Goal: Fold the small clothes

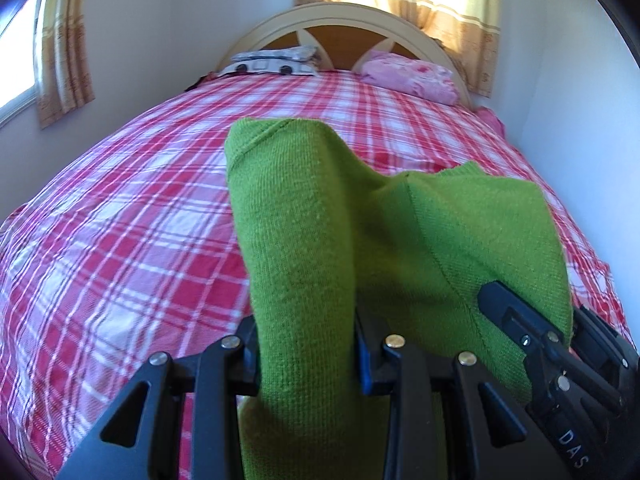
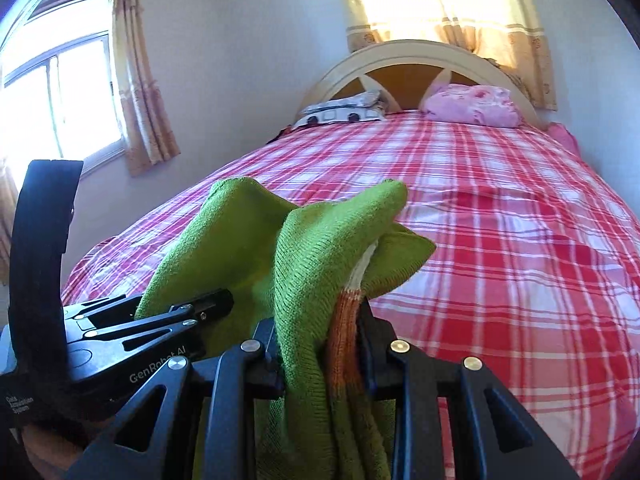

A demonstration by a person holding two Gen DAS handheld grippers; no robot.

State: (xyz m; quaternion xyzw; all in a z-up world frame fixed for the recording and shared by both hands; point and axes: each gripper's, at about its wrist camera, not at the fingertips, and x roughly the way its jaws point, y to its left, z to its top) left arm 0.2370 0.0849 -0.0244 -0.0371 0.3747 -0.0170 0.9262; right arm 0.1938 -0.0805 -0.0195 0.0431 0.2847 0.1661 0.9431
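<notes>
In the left wrist view, the left tool [image 1: 306, 354] is clamping a green garment [image 1: 304, 216] between its fingers, and the cloth is standing up in front of the camera above the bed [image 1: 120, 208]. The right tool [image 1: 532, 332] is showing at the right edge, closed on another part of the same garment. The garment is hanging in the air between the two tools, not lying flat. I am judging that the folding is only at the start: no neat fold is showing, and laying the cloth down and folding it is all left to do. The green cloth is hiding the near part of the bed, and the lower end of the garment is cut off by the frame.

In the right wrist view, the right tool [image 2: 320, 354] is gripping a bunched part of the garment [image 2: 248, 248] with an orange and white striped band [image 2: 346, 320]. The left tool [image 2: 208, 306] is coming in from the left, its tip pressed into the cloth. What kind of garment it is, I cannot tell, because it is crumpled. At the far end, two pillows [image 2: 472, 110] are lying by the headboard [image 2: 404, 76].
</notes>
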